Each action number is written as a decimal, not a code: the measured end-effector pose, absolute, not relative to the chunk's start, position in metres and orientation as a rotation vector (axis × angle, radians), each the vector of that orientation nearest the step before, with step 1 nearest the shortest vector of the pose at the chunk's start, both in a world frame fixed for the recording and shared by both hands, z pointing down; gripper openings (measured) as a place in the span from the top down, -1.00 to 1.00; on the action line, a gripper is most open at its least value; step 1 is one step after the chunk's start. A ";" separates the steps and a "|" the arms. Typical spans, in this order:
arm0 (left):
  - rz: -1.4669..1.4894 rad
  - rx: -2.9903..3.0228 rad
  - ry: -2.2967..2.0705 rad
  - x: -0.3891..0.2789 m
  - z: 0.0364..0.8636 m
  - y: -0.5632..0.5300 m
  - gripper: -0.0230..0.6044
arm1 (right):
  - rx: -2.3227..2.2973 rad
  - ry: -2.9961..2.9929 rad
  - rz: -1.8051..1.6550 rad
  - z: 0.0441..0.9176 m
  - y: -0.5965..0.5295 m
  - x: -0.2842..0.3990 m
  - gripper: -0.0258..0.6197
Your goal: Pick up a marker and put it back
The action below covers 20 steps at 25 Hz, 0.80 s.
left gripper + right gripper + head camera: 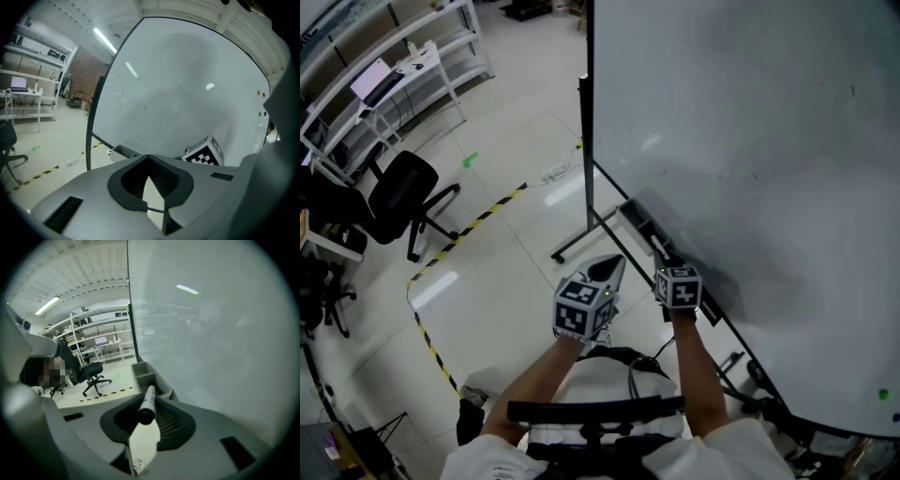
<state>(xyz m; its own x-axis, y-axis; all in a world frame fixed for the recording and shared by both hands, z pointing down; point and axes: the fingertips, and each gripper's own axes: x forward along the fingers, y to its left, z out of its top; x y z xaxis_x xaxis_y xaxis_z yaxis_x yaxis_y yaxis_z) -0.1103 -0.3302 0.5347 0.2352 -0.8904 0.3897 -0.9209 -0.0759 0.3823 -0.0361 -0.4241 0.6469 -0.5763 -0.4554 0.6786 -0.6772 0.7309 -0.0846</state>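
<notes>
Right gripper (pixel 149 412) grips the marker (pixel 147 403) near the tray (pixel 139 367): pickup done, return still pending. Left gripper (pixel 149 164) is closed, empty.

White whiteboard (pixel 741 141); grey marker (pixel 146 405), black-ended; pale grey left tongs (pixel 149 159) and right tongs (pixel 149 401), each with black-and-white square-patterned cube (pixel 581 309); yellow-and-black striped floor tape (pixel 492 209); black office chair (pixel 398 192); green floor spot (pixel 470 160).

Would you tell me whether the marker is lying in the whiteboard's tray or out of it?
Out: the marker sits clamped between the right claw's jaws, angled toward the tray; whether its tip touches, cannot tell.
</notes>
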 end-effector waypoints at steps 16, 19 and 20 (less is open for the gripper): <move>0.082 1.922 -1.663 -0.115 0.528 -0.301 0.94 | 0.872 -2.263 0.417 0.639 -0.415 -0.036 0.29; 0.082 1.925 -1.661 -0.113 0.524 -0.292 0.94 | 0.881 -2.271 0.418 0.630 -0.409 -0.031 0.18; 0.083 1.928 -1.661 -0.112 0.523 -0.288 0.94 | 0.894 -2.277 0.415 0.626 -0.406 -0.029 0.18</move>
